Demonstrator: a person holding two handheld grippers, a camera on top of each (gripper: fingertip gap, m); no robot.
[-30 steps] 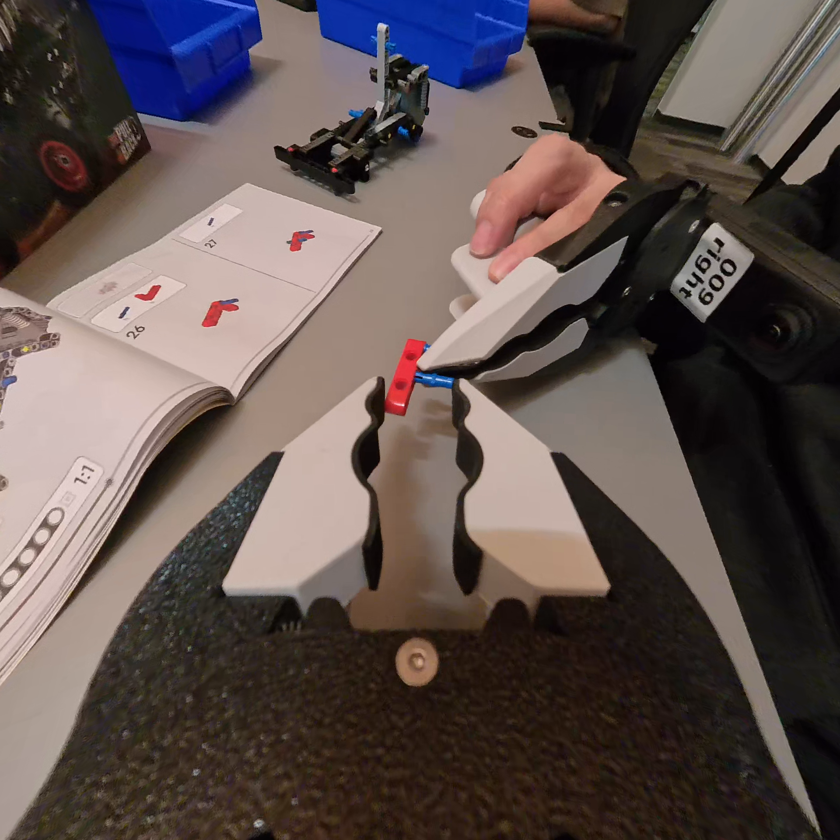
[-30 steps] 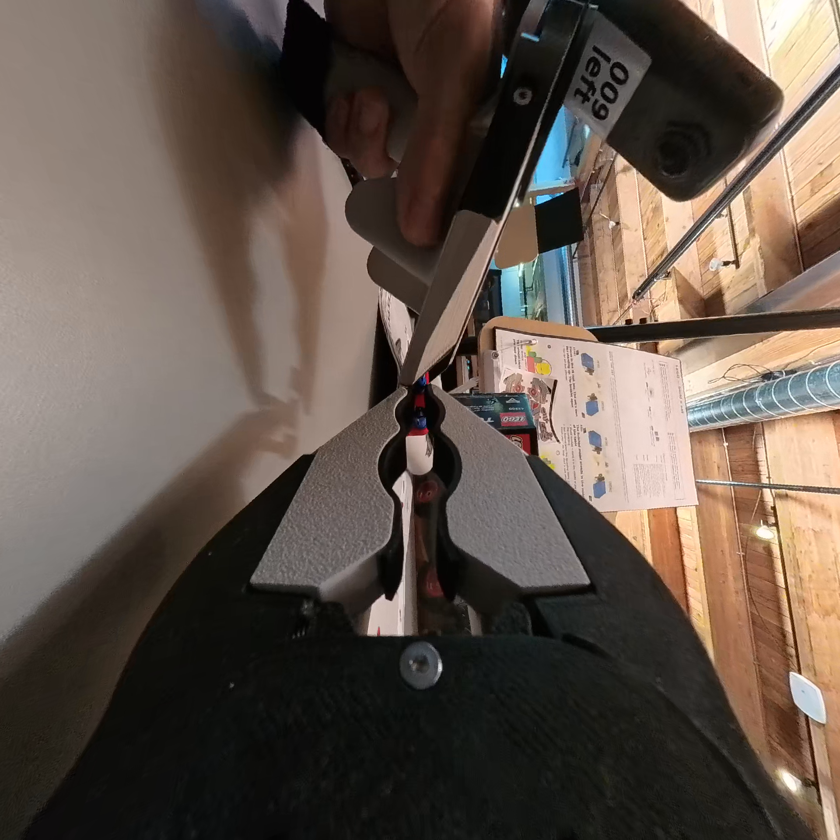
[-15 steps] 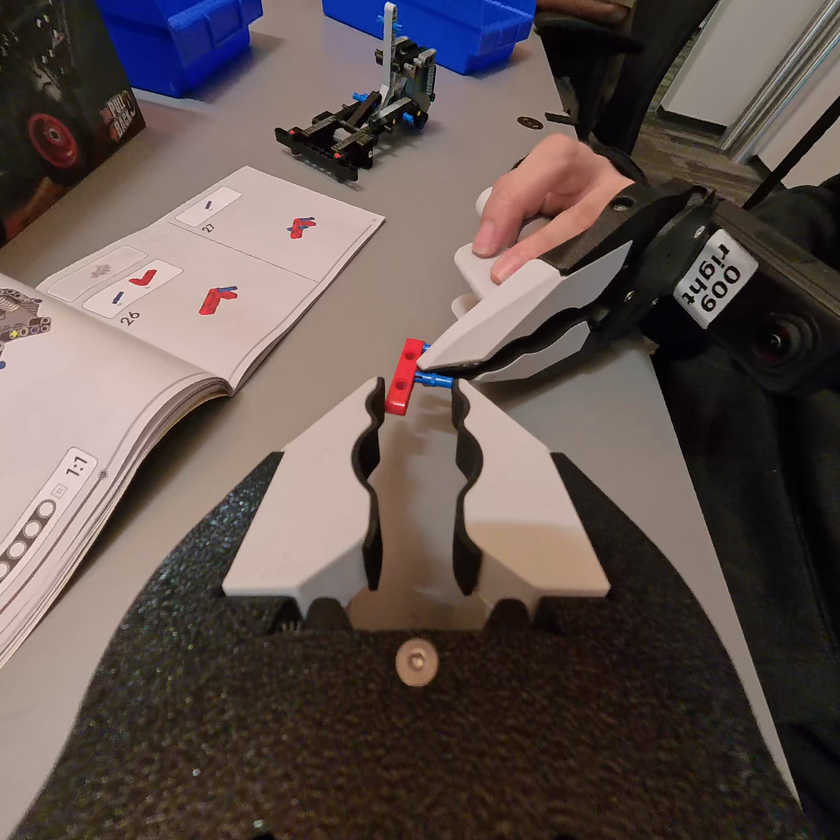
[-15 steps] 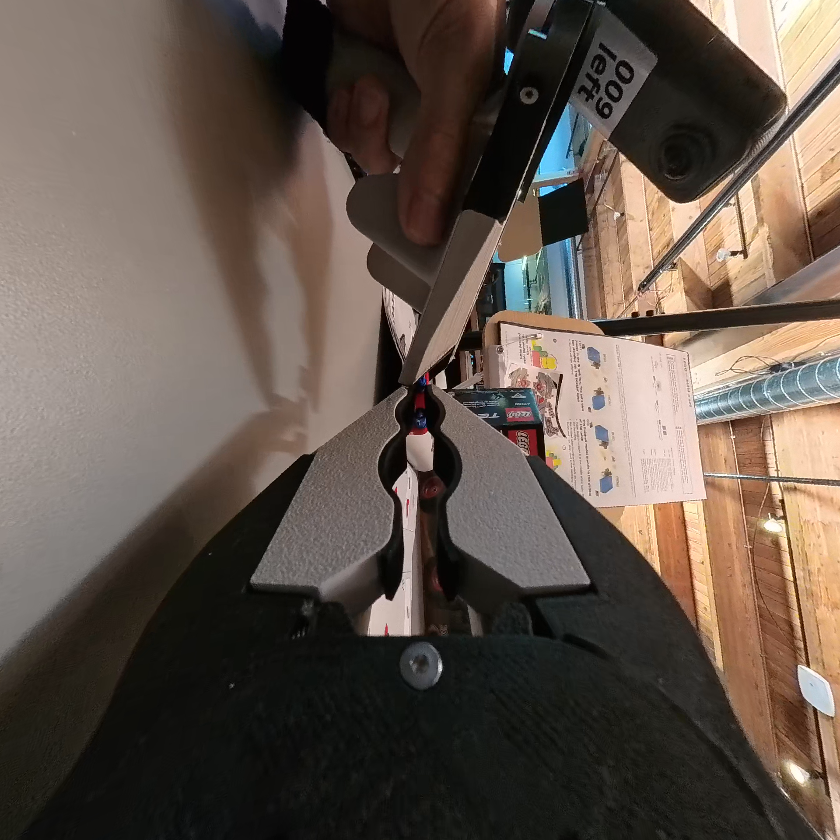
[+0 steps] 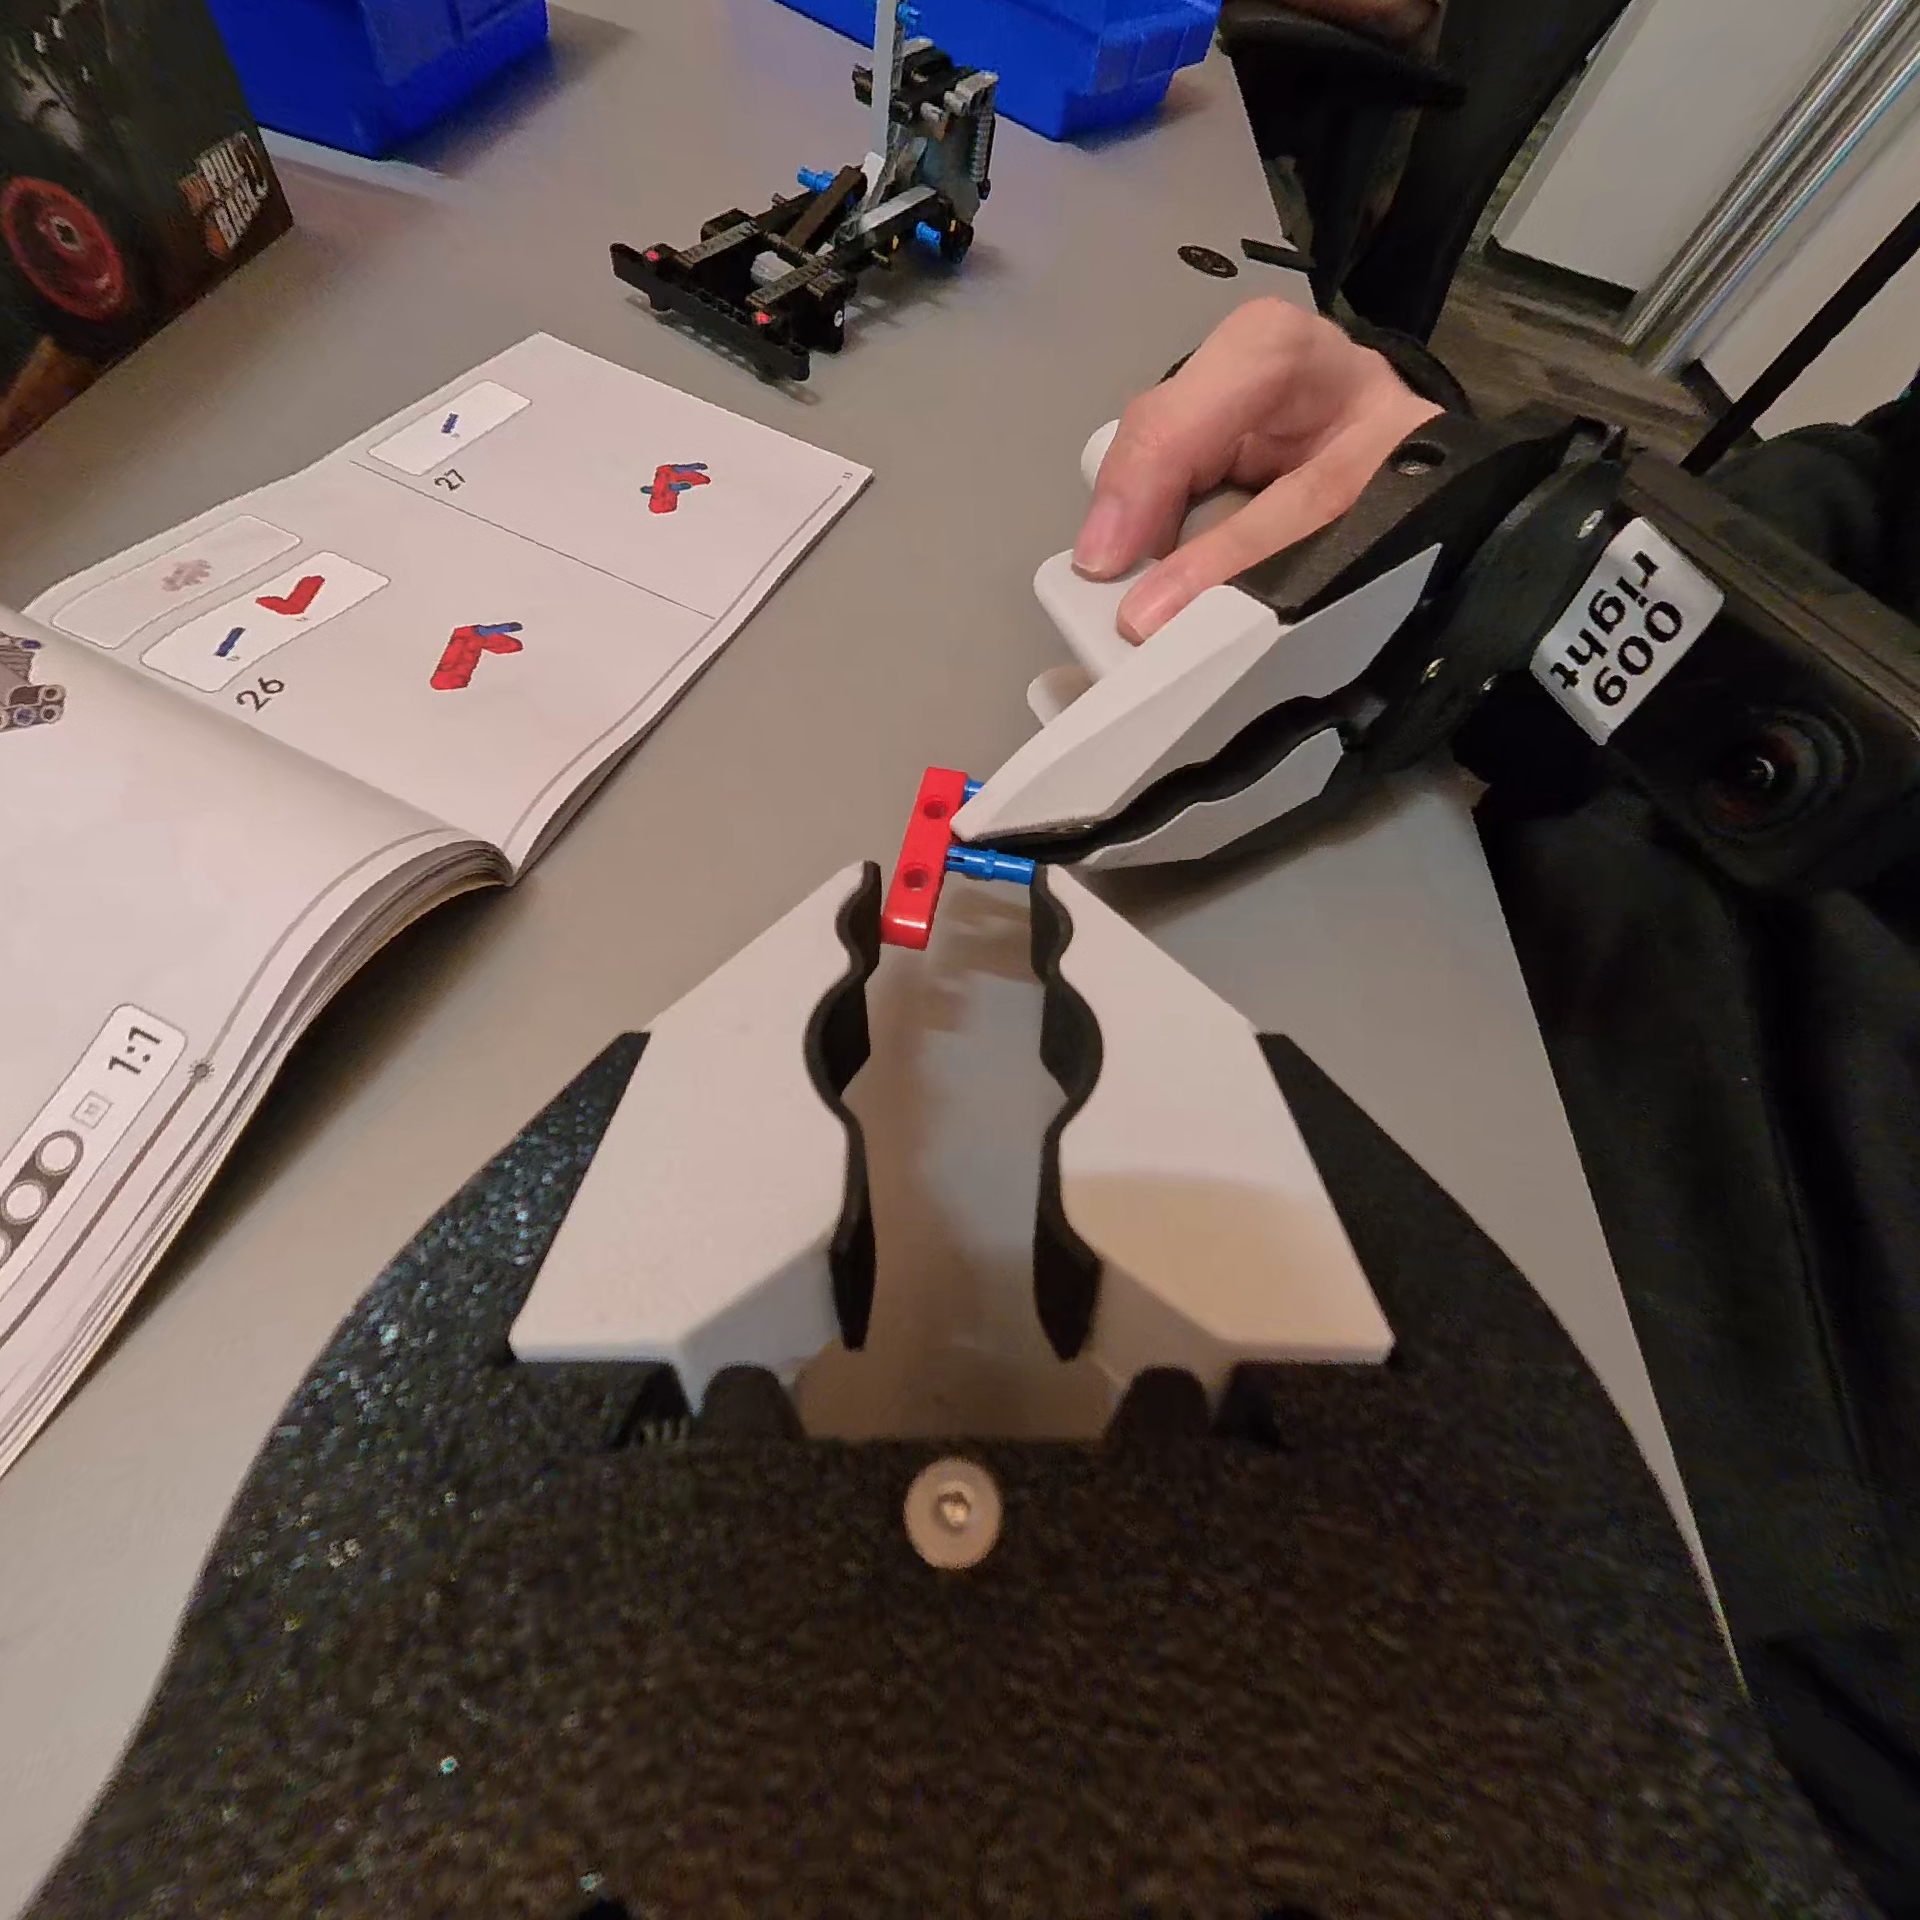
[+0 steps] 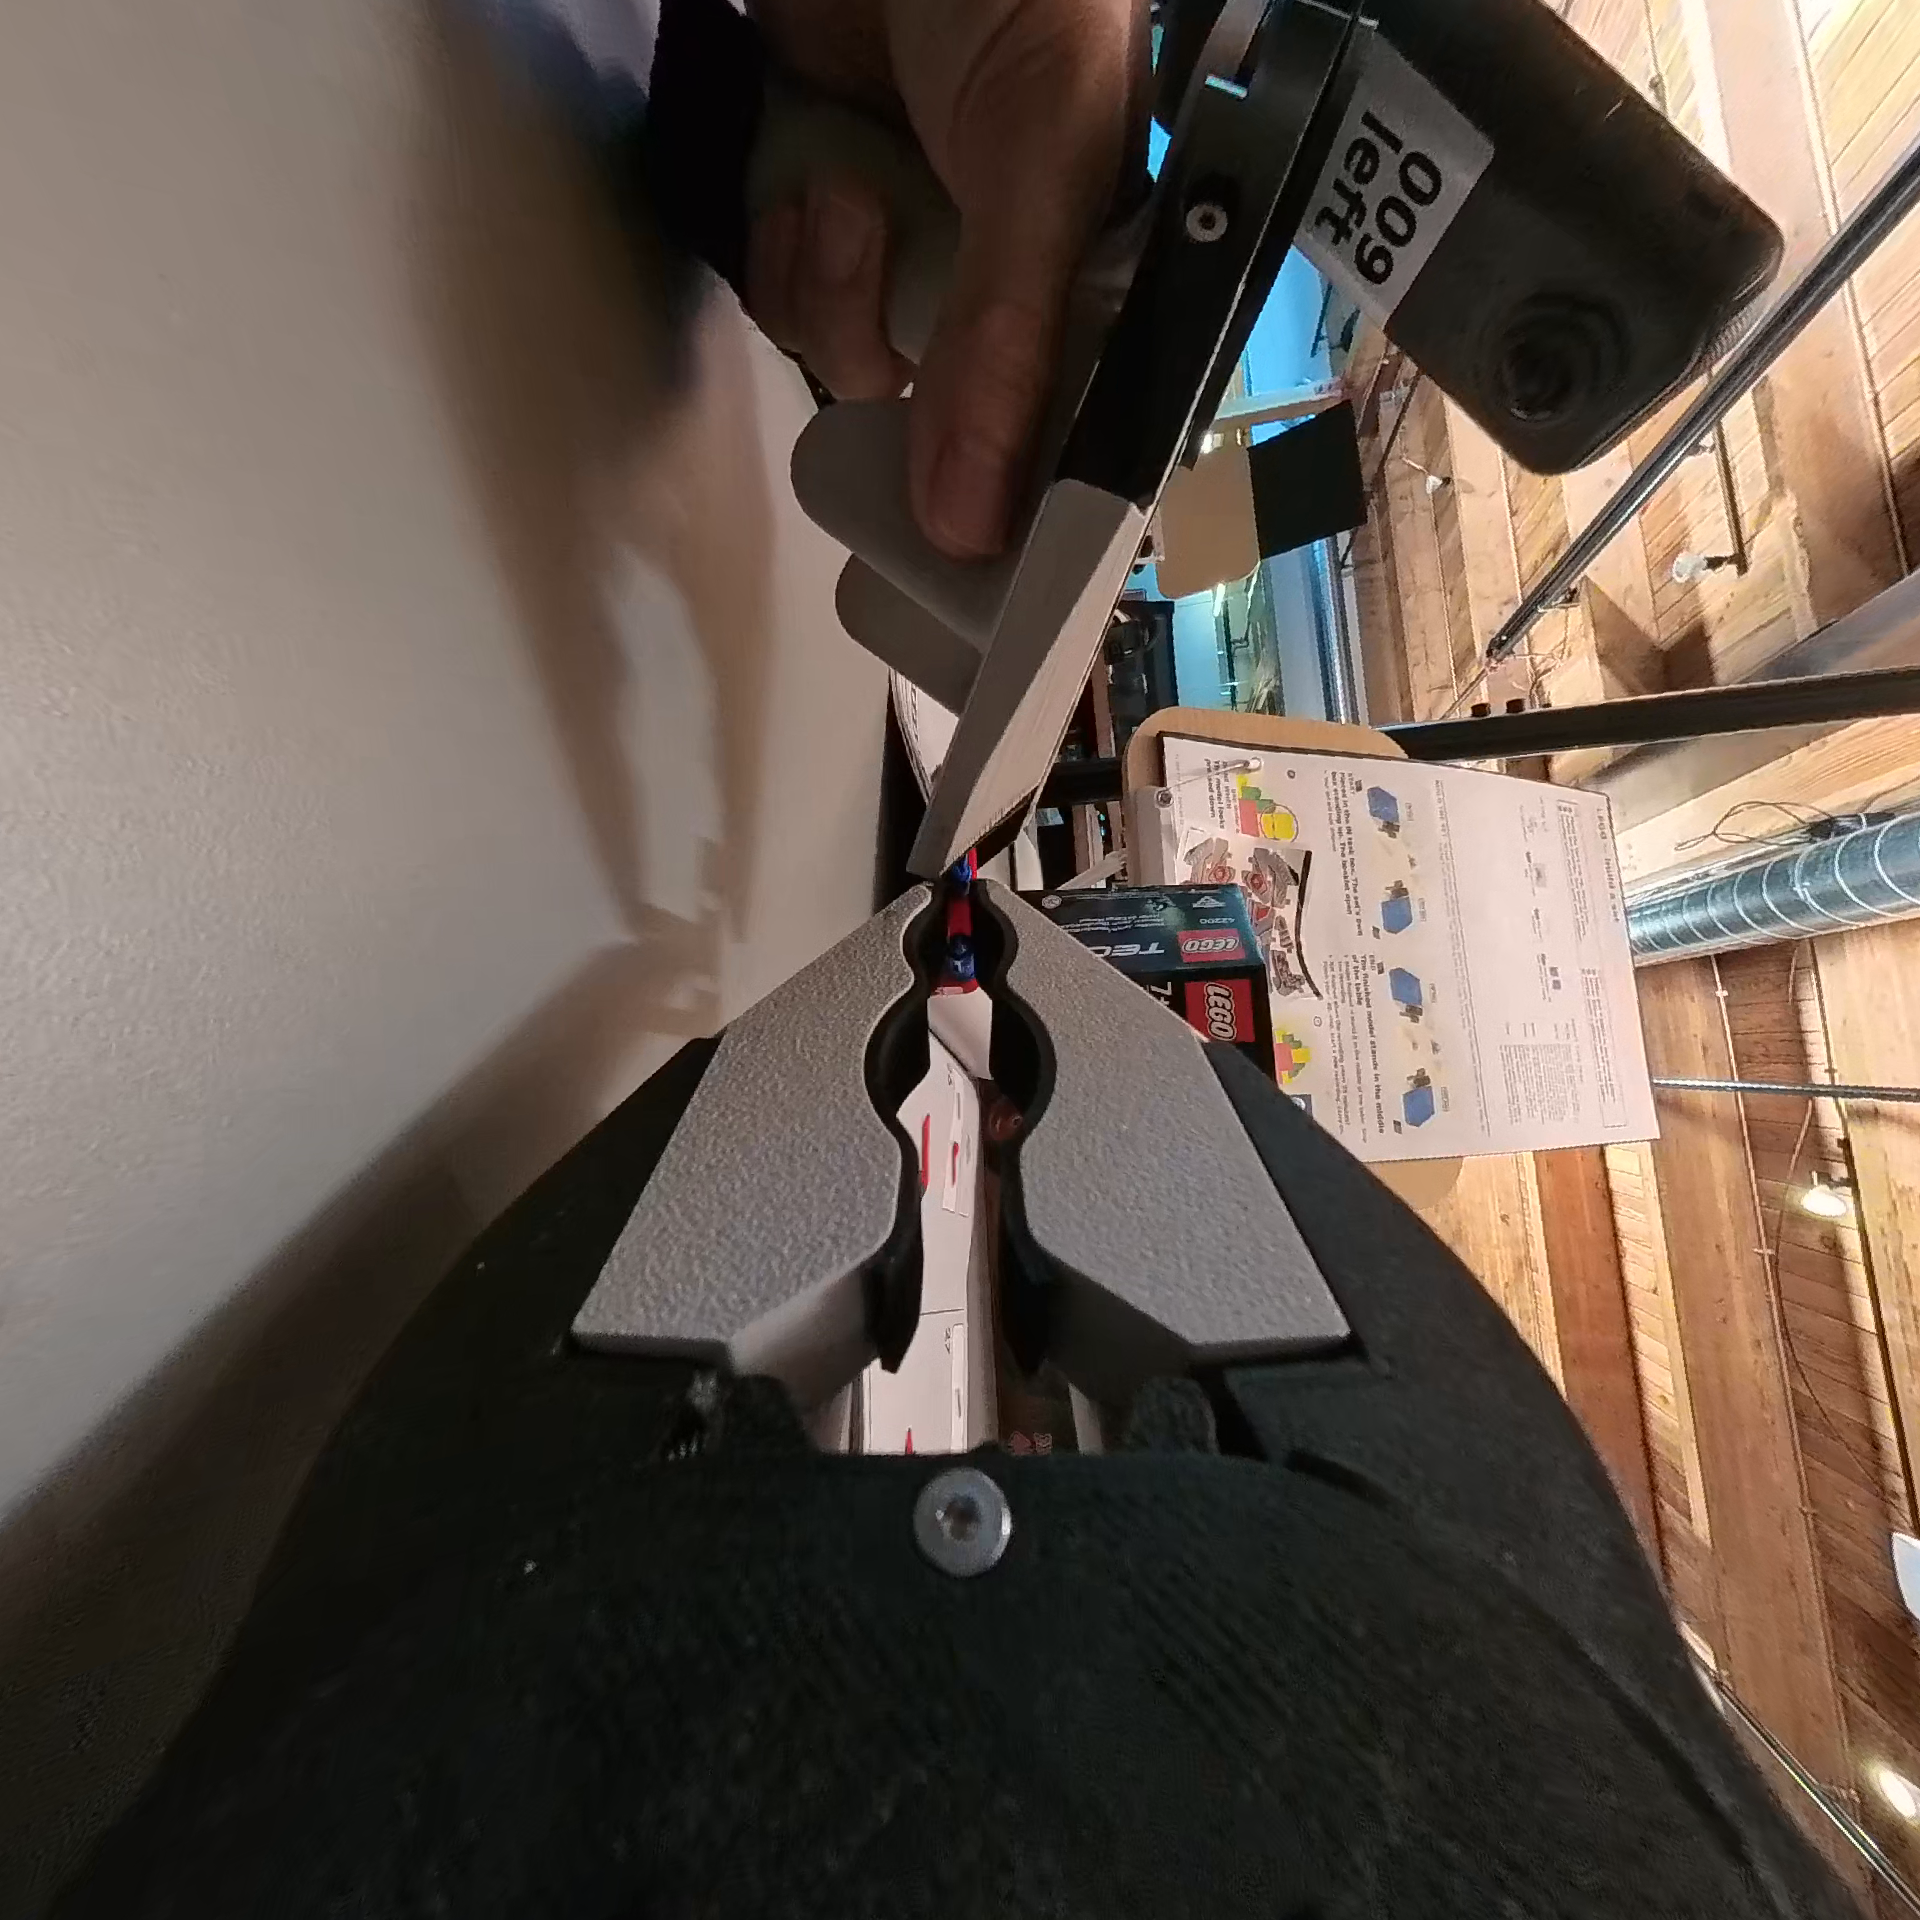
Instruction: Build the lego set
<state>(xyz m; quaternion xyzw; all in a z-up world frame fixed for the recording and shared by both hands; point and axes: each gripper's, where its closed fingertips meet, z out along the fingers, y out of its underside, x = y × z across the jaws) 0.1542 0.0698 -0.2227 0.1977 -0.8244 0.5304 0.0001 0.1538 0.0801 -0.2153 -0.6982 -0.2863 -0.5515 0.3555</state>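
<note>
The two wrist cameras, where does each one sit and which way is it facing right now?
Left wrist view: on the left gripper, looking down across the grey table at the open manual; the right gripper and its hand enter from the right.
Right wrist view: on the right gripper, rolled sideways; the left gripper's hand shows above.
Shared: the red beam with blue pins.

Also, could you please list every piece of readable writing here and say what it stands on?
I give no wording, only where it stands.
White sticker on the right hand-held gripper: print.
White sticker on the left hand-held gripper: print.
Open white paper instruction booklet: printed numbers.
Dark cardboard set box: logos.
White paper poster: fine print, too small to read.
</note>
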